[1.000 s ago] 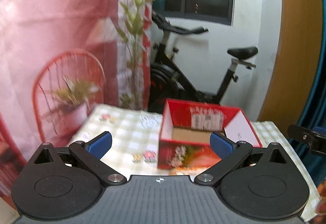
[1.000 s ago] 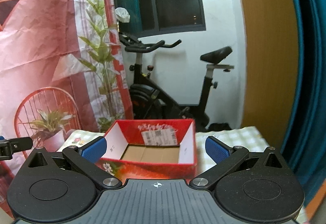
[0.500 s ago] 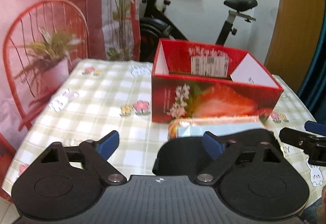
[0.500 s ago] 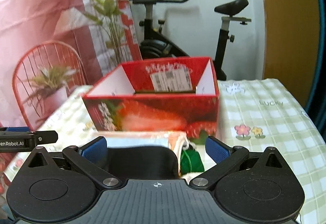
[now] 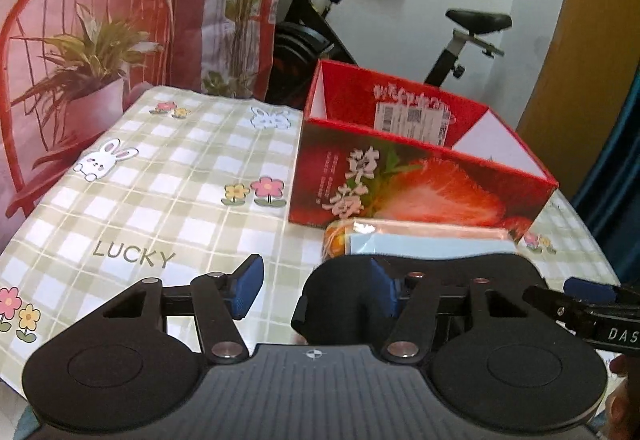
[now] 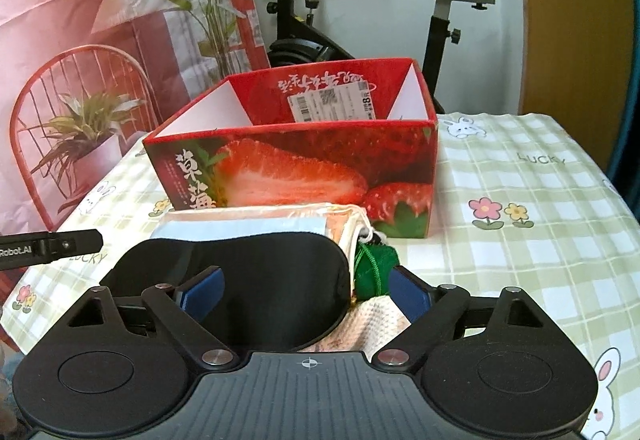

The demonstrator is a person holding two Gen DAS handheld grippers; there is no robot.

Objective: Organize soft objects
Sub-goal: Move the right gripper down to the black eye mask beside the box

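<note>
On the left, the left gripper [image 5: 316,290] is hanging low over the checked tablecloth [image 5: 160,175] at the left end of the black eye mask [image 5: 420,272]. Its jaws have just been closing and are now standing about half apart; the right pad [image 5: 382,292] is lying at the mask's end, while the left pad [image 5: 248,290] is over bare cloth, so nothing is pinched yet. The placing suggests a grab at that end.

In the middle the soft things are lying in a loose heap on the table, just in front of the red strawberry box [image 6: 304,167]. The mask is sitting on top, with a packet of pale blue face masks [image 6: 240,230] under it, a green tasselled pouch [image 6: 374,268] at the right edge and a cream knitted cloth [image 6: 380,324] nearest the camera. The box is standing open-topped and looks empty as far as can be seen (its floor is hidden), so it is probably where they are meant to go.

On the right, the right gripper [image 6: 304,294] is straddling the mask's right half and the pouch. Its jaws have just been closing a little but are still wide, with both pads clear of the fabric. With one tool at each end, the person seems to be preparing a two-handed lift so the limp mask does not sag or drag the packet.
</note>
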